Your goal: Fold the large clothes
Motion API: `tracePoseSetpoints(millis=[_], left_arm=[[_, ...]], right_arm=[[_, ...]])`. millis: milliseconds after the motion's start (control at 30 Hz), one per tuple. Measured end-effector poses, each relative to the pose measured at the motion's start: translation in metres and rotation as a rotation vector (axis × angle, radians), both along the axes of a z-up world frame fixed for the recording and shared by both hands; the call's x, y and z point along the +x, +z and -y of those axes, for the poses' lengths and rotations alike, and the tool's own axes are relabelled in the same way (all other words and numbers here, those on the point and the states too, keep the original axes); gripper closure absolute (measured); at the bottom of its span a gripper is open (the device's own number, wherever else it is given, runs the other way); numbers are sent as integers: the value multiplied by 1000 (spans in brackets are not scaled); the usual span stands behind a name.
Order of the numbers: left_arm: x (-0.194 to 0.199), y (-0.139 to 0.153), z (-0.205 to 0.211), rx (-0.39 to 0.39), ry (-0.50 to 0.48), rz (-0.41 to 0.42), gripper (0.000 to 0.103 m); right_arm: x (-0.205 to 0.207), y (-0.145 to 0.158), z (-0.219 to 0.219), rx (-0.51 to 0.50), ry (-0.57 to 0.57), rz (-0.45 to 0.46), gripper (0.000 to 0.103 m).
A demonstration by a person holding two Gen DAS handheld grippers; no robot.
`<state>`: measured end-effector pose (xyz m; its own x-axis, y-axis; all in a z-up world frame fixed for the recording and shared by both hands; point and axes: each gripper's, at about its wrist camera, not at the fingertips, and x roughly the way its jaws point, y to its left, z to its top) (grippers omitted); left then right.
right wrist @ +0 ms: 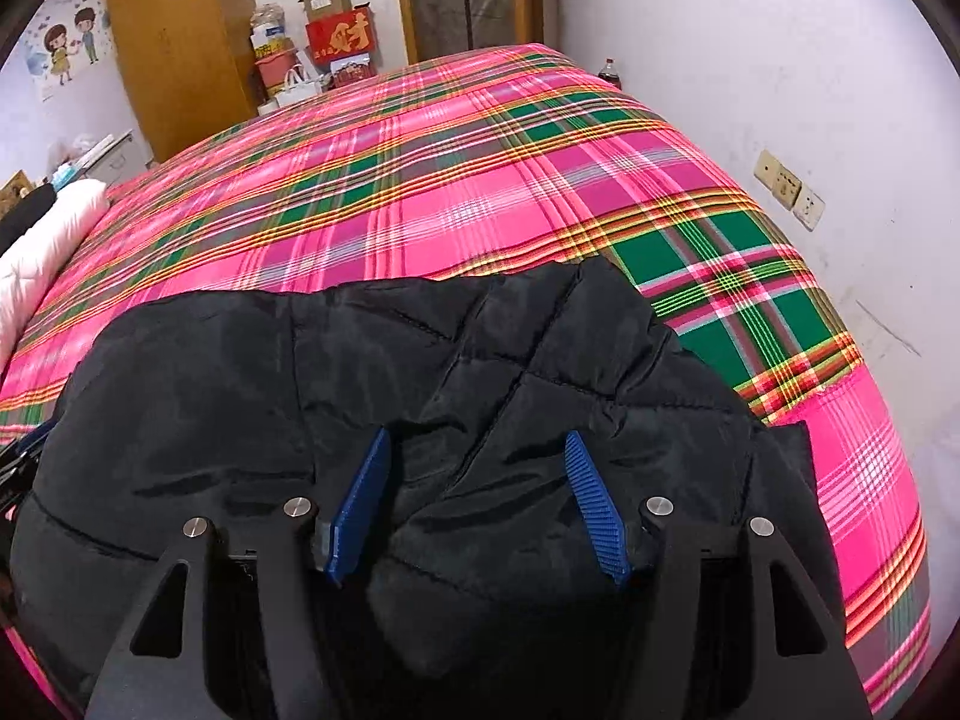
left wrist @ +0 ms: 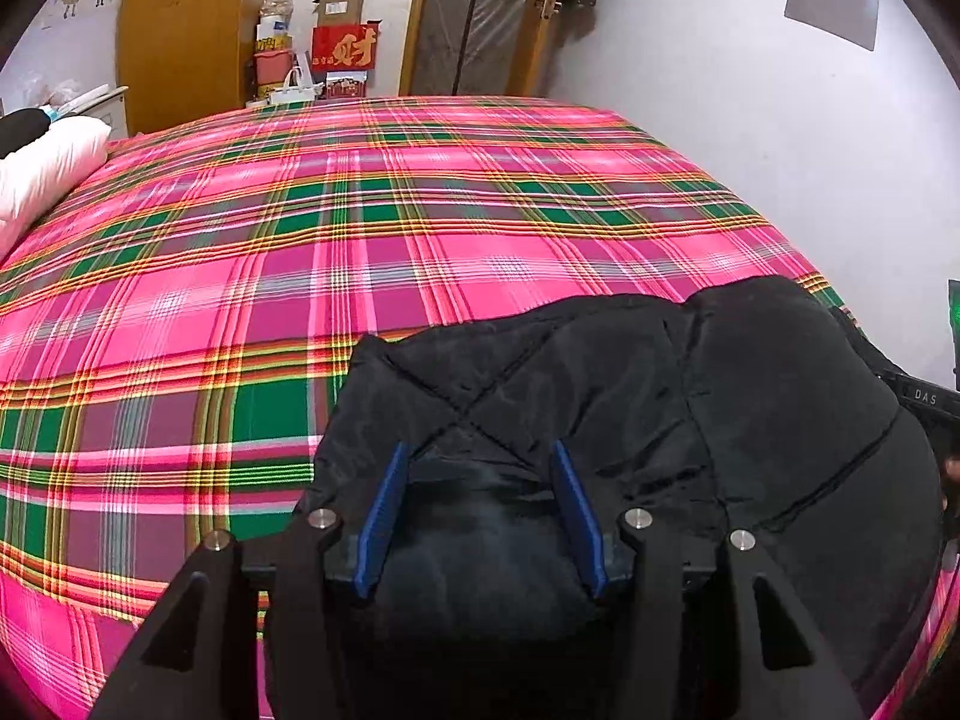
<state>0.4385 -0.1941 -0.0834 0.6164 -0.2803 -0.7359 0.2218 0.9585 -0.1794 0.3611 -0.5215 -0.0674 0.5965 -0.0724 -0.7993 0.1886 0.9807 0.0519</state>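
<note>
- a black quilted jacket (left wrist: 690,396) lies bunched on the near part of a bed (left wrist: 300,252) spread with pink and green plaid.
- the left gripper (left wrist: 480,450) stands over the jacket's left edge, its blue pads (left wrist: 384,516) set fairly wide, with a thick fold of the padded cloth bulging up between them; whether the pads press on it cannot be told.
- the right gripper (right wrist: 477,438) stands over the jacket's right side, pads (right wrist: 600,510) likewise wide with puffed cloth between them; a grip cannot be told here either.
- a white pillow (left wrist: 42,168) lies at the bed's left edge.
- beyond the bed's far end stand a wooden wardrobe (right wrist: 174,42) and a red box (left wrist: 345,45).
</note>
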Motion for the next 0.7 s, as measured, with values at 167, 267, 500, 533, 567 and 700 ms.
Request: tracePoseSetpoints(millis=[167,267,500,533,567,700], left_arm=[[-9,24,-9,5,-13,-36,51],[-35,49,-20,-13,-38,14,52],[-91,39,-26,-36,-61,-20,52],[-91,28,-25,-25,-61,-60,52],[-91,19,-23,-17,-67,-87,52],[-95,27,-19,18,-77,-86,52]], right_arm=[[-30,38,-3,-9,-28,56,43],[-70,61,-1,-13,-43,124,43],[-138,32,21,34,-142,57,43],[-138,26,24,40,-149,47,43],[-137,22,25,44,-153,45,43],[-136,35,18,34,-170,44,43]])
